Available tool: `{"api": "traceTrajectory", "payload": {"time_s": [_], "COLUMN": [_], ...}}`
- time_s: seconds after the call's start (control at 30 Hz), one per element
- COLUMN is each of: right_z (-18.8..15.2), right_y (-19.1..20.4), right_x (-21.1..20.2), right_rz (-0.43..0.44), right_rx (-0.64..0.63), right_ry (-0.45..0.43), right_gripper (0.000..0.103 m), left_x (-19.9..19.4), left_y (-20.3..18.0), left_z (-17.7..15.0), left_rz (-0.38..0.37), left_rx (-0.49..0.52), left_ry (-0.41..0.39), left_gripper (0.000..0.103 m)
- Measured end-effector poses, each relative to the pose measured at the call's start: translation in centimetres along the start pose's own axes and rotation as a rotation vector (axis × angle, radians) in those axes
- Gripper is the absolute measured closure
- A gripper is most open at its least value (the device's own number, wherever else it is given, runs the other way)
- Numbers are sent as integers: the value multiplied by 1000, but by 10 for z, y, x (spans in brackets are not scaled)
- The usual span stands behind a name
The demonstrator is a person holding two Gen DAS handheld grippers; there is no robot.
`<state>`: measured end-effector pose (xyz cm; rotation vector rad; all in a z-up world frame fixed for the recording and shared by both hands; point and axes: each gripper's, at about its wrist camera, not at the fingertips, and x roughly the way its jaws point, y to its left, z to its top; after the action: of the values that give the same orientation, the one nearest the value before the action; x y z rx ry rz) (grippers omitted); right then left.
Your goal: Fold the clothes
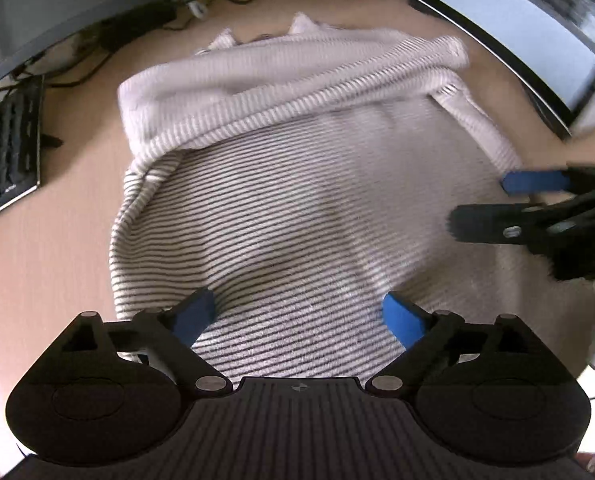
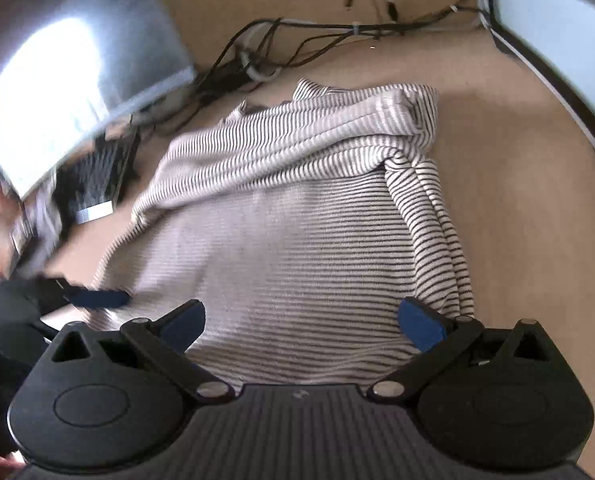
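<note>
Striped garment [image 1: 297, 208] spread on tabletop [image 1: 49, 264], far edge folded over. Left gripper [image 1: 297, 316] and right gripper [image 2: 301, 320] above near hem, fingers [image 1: 403, 318] wide apart, gripping nothing.

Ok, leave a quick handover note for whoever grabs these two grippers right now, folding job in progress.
Left gripper: open, holding nothing, over the near part of the striped top.
Right gripper: open, holding nothing, over the near edge of the same top on its right side.
The top lies on the wooden desk, a keyboard off to the left and cables behind.
Done: the far part is folded over towards the near side, and a sleeve lies along the right side.
Left: the fold looks loose and bunched; probably tidy it, then fold again.
</note>
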<state>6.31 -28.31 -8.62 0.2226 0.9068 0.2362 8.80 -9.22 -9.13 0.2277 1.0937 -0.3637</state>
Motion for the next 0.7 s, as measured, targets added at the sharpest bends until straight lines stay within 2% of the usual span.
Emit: {"api": "traceTrajectory", "payload": {"time_s": [0.07,0.13,0.17,0.23,0.3,0.37,0.43,0.53,0.63,0.67,0.7], "right_z": [-8,-7,-1,13,30,49,65,79,86,90,93], "right_y": [13,15,6,-18,-38,-55,-73,-92,-85,-78,-70], "right_x": [1,2,-4,-21,-42,-49,-36,-3,20,22,22], "right_rz": [-48,-43,1,83,62,30,22,30,21,15,8], "right_rx": [-74,-82,-19,137,246,327,415,514,476,433,384], "right_ry": [0,8,3,-36,-143,-205,-213,-142,-117,-123,-132], "right_gripper": [0,0,1,14,15,20,35,40,42,47,59], "left_x": [-3,-12,-21,-40,-56,-64,-64,-63,-57,-54,-52], "left_y": [-4,-5,-4,-3,-4,-6,-8,-9,-9,-8,-8], "left_z": [0,6,12,24,36,50,62,73,79,81,83], "left_rz": [14,30,42,78,125,151,148,130,111,106,101], "left_rx": [21,44,56,91,128,151,149,153,167,171,175], "left_ry": [-1,-36,-66,-140,-212,-254,-261,-262,-259,-257,-256], "left_gripper": [10,21,23,21,14,12,12,11,10,10,10]}}
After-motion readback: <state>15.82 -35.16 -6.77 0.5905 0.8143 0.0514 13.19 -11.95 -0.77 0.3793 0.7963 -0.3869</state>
